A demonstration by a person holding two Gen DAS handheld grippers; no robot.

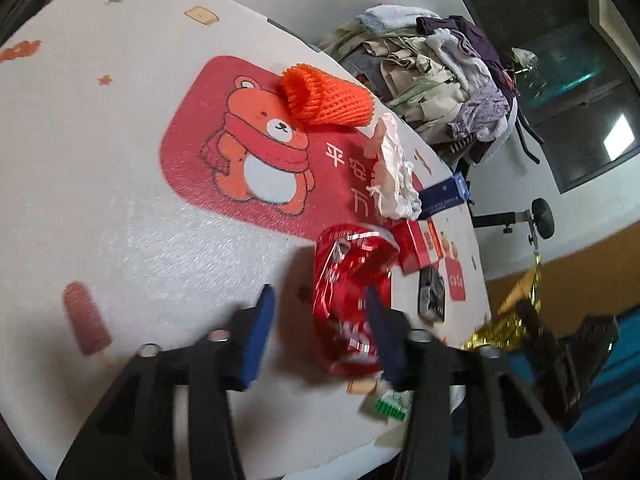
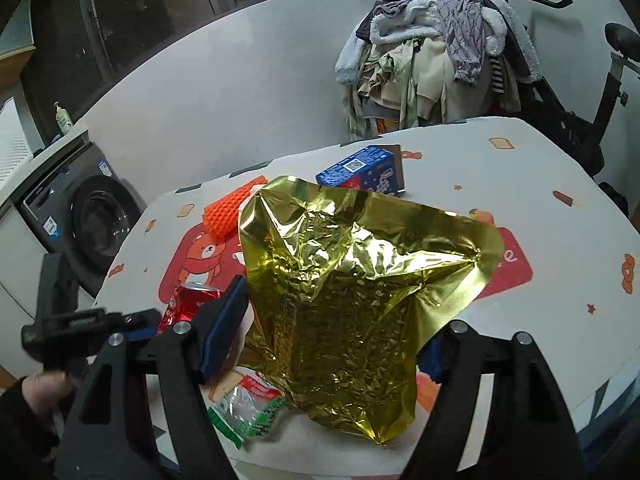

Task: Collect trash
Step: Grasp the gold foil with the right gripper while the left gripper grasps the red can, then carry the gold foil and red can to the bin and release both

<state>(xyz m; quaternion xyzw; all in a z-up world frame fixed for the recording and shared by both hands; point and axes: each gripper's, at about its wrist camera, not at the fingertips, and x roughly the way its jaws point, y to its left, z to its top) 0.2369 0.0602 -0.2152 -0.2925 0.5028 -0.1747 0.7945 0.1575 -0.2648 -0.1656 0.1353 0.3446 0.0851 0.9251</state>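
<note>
While the right tongs [image 2: 332, 340] grip the gold foil bag [image 2: 352, 300] and the left tongs [image 1: 320, 336] stand parted around the red can [image 1: 350, 296], the orange net [image 1: 328, 96], tissue [image 1: 394, 176] and boxes [image 1: 420, 248] beyond that can remain on the desk [image 1: 120, 160].

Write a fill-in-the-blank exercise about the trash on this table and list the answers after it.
The right gripper holds a crumpled foil bag whose colour is ___.
The crushed can between the fingers of the left gripper is coloured ___.
The orange foam net lies partly over the head of a cartoon ___ printed on the table cover.
Missing words: gold, red, bear.
</note>
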